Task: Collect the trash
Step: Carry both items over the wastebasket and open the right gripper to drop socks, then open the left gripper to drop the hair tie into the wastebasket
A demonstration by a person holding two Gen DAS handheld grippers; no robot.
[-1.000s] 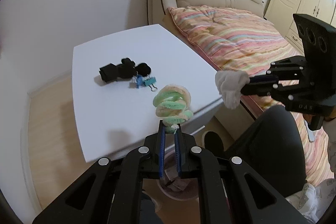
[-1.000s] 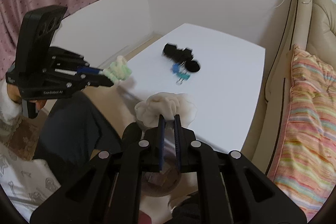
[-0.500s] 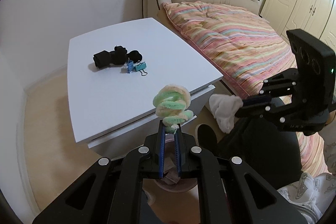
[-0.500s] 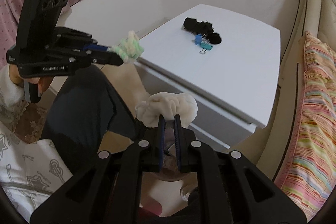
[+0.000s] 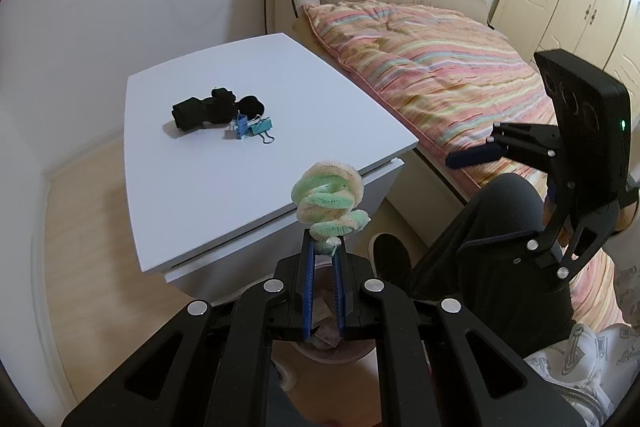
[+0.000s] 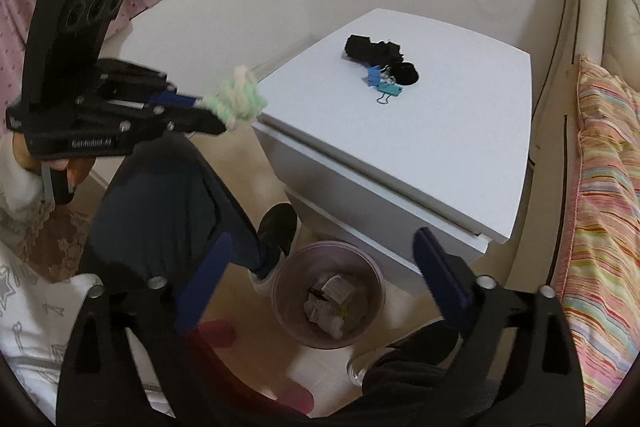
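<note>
The left tongs [image 5: 323,251] are clenched on a fuzzy green and cream twisted wad [image 5: 328,203], which stands up from the tips, in the air just off the near edge of the white tabletop [image 5: 224,187]. In the right wrist view this same wad [image 6: 239,98] is seen at about 10 o'clock, held out from the left tongs [image 6: 216,117] toward the corner of the tabletop [image 6: 440,147].

The right tongs [image 6: 320,275] have just been opening and now stand released, wide apart, with nothing between the blue fingers [image 6: 438,269]. Directly below them, at 6 o'clock from the tabletop, is a round translucent trash bin [image 6: 280,283] on the floor, with crumpled paper scraps [image 6: 330,301] lying inside. In the left wrist view the right tongs [image 5: 472,157] show at 3 o'clock, over the edge of the bed [image 5: 440,75].

On the tabletop lie some black objects [image 5: 208,109], and touching them at 4 o'clock two binder clips [image 5: 254,127], one blue and one teal. A person's dark trouser leg [image 6: 160,203] and black shoe [image 6: 278,227] are just beside the bin.
</note>
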